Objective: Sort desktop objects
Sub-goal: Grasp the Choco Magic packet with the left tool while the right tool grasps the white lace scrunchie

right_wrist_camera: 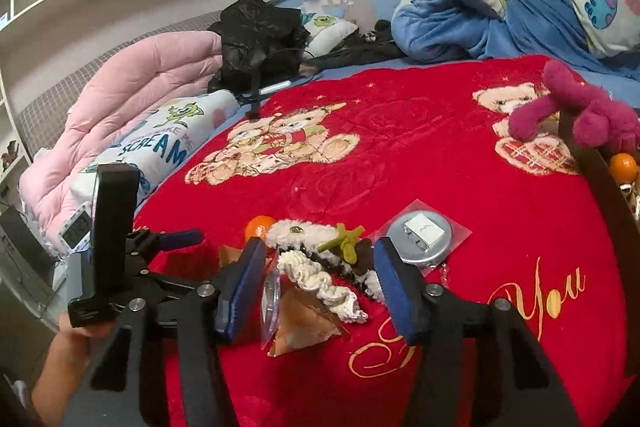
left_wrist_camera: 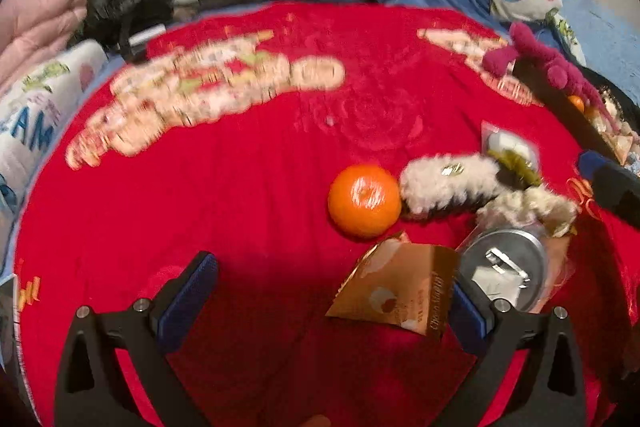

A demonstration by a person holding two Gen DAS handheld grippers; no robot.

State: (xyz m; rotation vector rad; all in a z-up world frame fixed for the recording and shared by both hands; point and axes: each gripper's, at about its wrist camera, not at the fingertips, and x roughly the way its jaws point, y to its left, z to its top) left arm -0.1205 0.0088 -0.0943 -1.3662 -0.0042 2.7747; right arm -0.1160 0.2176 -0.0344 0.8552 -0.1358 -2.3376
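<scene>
In the left wrist view the left gripper [left_wrist_camera: 332, 291] hangs low over the red teddy-bear blanket [left_wrist_camera: 240, 187], its blue-padded fingers [left_wrist_camera: 188, 291] spread wide with nothing between them. A brown triangular snack packet [left_wrist_camera: 396, 287] lies against the inner face of its right finger. Just beyond sits a mandarin orange [left_wrist_camera: 364, 201], touching a fluffy white hair clip [left_wrist_camera: 444, 183] to its right. Further right lie a cream scrunchie [left_wrist_camera: 532, 205] and a round silver tin [left_wrist_camera: 504, 273] in a clear pouch, the tin just behind the right finger.

In the right wrist view the person's left hand [right_wrist_camera: 76, 331] grips the left gripper's handle at the far left, forearm rising from below. The right gripper [right_wrist_camera: 320, 283] points forward and slightly down, jaws parted and empty, straddling the scrunchie, a second triangular packet [right_wrist_camera: 304, 323] and a clear plastic piece [right_wrist_camera: 270, 301]. At the right edge a magenta plush toy [right_wrist_camera: 576, 107] leans over a dark box [right_wrist_camera: 608, 179] holding another orange [right_wrist_camera: 624, 167].
</scene>
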